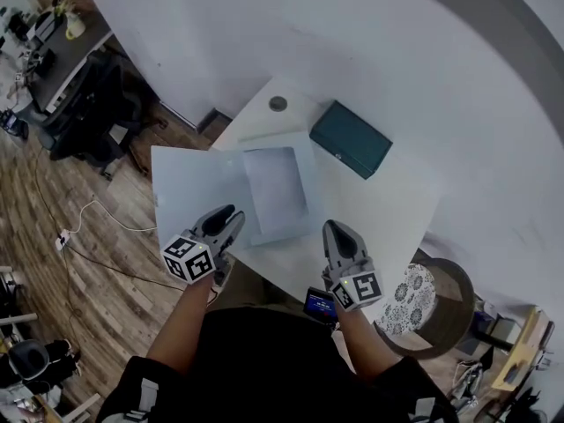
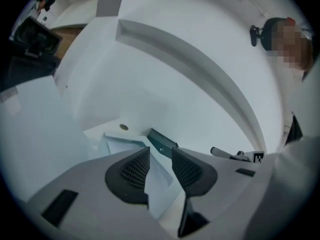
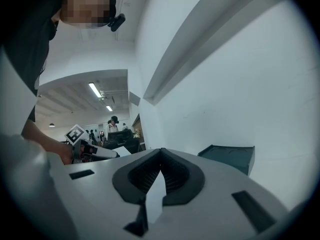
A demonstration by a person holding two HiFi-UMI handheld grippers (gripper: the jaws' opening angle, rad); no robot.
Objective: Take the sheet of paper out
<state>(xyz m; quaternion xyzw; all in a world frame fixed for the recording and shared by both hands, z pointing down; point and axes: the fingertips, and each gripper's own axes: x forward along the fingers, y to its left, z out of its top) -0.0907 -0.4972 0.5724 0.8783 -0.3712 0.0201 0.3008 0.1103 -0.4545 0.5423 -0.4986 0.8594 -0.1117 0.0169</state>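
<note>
White wall (image 1: 370, 25), wooden floor (image 1: 88, 315).

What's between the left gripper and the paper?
Nothing visible. The paper lies uncovered in its open tray; the left gripper, jaws apart, is just short of it. The teal box sits beyond.

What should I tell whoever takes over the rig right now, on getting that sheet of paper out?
Left tongs: open, empty, pointing toward the pale holder.
Right tongs: shut, empty, at the near edge of the table.
Sheet of paper: lying in the holder, mid-table; teal box beyond it to the right.
Done: nothing yet, sheet untouched.
Left: grip the sheet and draw it out of the holder.
</note>
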